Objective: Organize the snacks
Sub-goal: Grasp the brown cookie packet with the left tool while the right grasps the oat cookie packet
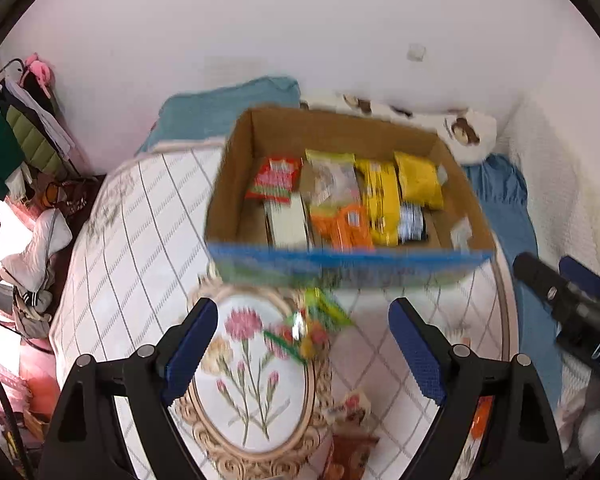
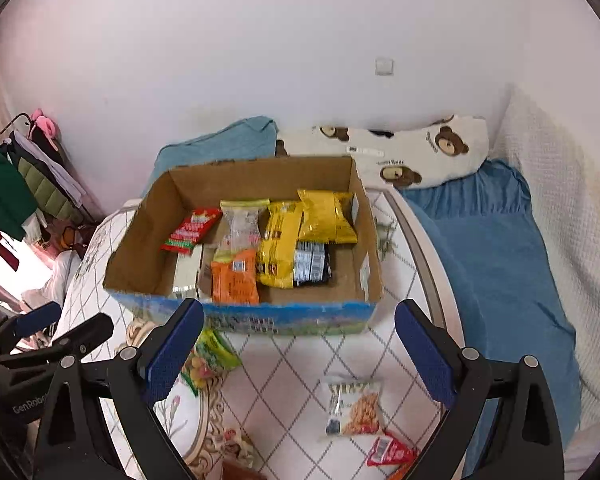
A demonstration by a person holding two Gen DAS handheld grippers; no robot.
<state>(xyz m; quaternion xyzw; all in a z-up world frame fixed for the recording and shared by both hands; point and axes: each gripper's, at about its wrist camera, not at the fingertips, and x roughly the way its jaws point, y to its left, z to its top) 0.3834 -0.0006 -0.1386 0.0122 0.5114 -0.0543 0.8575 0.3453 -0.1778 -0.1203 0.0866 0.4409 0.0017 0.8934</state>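
Left tongs: left gripper has its blue-padded jaws spread wide with nothing between them; it points down over the bed.
Right tongs: right gripper also has its jaws spread wide and holds nothing.
Box: an open cardboard box with a blue printed front stands on the white quilted mattress, ahead of both grippers.
Inside the box: a red packet at the left, a clear packet and an orange packet in the middle, yellow bags at the right, and a dark packet beside them.
Loose snacks: a green packet lies just in front of the box, near the right gripper's left finger; a clear snack bag lies nearer the camera, with a small red packet just below it.
Surroundings: a blue sheet lies to the right, a bear-print pillow behind the box, and a clothes rack at the left.
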